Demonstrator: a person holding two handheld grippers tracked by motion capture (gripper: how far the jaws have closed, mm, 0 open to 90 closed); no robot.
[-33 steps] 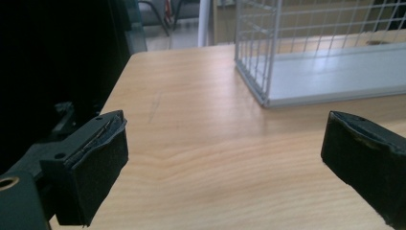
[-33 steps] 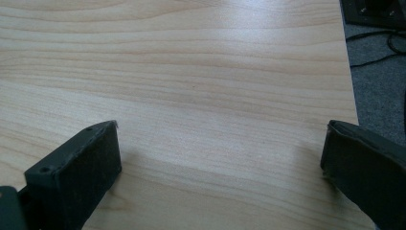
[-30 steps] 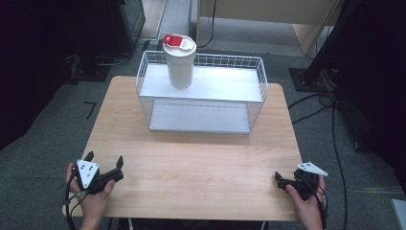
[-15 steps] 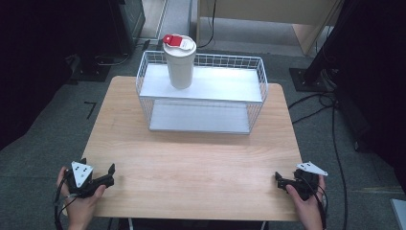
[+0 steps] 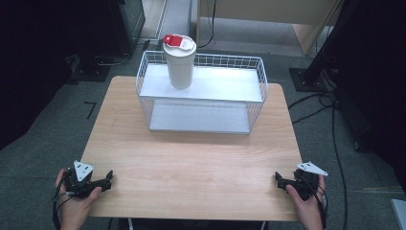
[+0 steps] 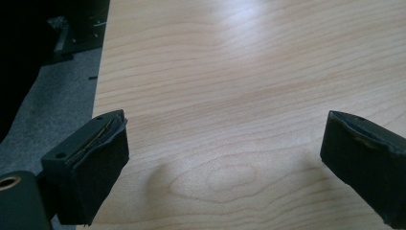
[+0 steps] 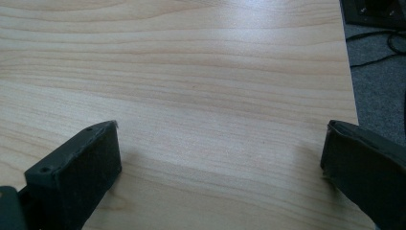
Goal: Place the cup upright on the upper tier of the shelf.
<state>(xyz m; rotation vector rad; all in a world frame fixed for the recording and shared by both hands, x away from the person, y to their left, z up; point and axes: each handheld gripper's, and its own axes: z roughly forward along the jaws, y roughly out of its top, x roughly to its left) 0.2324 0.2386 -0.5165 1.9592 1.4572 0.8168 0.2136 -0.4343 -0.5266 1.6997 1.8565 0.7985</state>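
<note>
White cup (image 5: 180, 64) stands upright on the wire rack's (image 5: 253, 84) top shelf, long axis vertical, red-tabbed lid up.
Both my left gripper (image 5: 106, 180) and right gripper (image 5: 279, 179) gape empty over the table's (image 5: 191, 158) near corners, well apart from it.

A recording lab or test room is showing itself here rather than a home: a plain light-wood table (image 5: 191, 163) is standing alone on grey carpet (image 5: 72, 110), with dark equipment stands (image 5: 330, 52) and black cables (image 5: 330, 124) lying around its edges. A white wire rack (image 5: 201, 98) is sitting at the table's far side with a single white cup (image 5: 180, 62) on its upper shelf, laid out like a test setup. A person is holding cabled, instrumented grippers, the left gripper (image 5: 106, 180) and the right gripper (image 5: 278, 180), at the near edge.
</note>
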